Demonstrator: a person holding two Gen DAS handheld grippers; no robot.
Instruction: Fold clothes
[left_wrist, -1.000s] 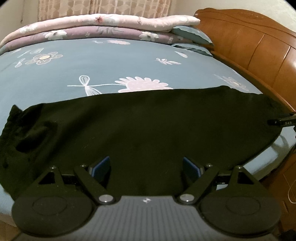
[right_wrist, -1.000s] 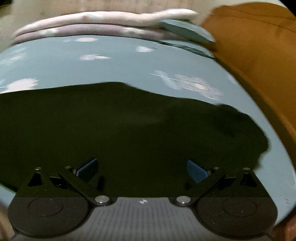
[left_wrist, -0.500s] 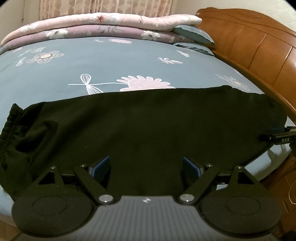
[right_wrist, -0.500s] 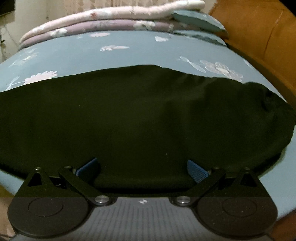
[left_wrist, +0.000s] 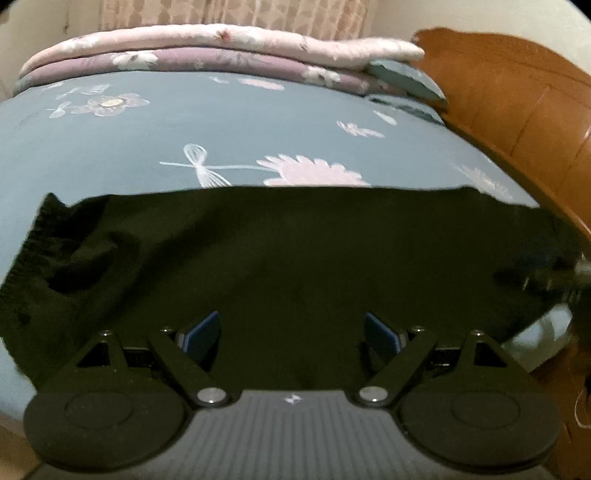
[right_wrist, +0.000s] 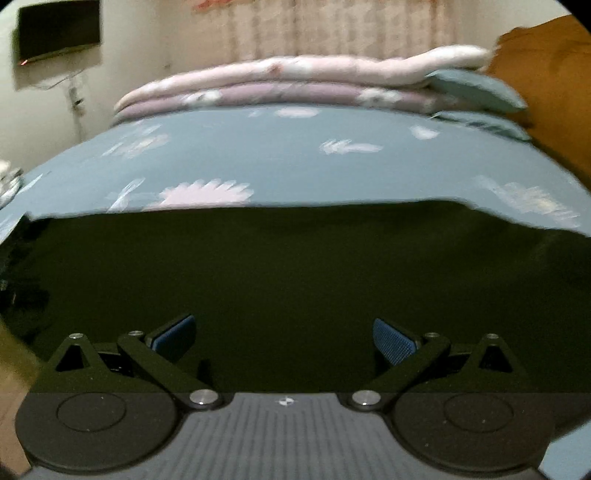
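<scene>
A black knit garment (left_wrist: 295, 258) lies spread flat across the near edge of the blue-grey floral bedsheet (left_wrist: 184, 140); folded pink and mauve quilts (left_wrist: 207, 51) are stacked along the far side, a brown wooden headboard (left_wrist: 517, 103) rises at right; nothing lies on the cloth. The left gripper (left_wrist: 291, 332) and right gripper (right_wrist: 284, 338) both hover with jaws wide, pads empty. Only the left view shows the garment's ribbed cuff (left_wrist: 33, 251) at left; only the right view shows a dark wall-mounted screen (right_wrist: 59, 31); no writing is legible.
</scene>
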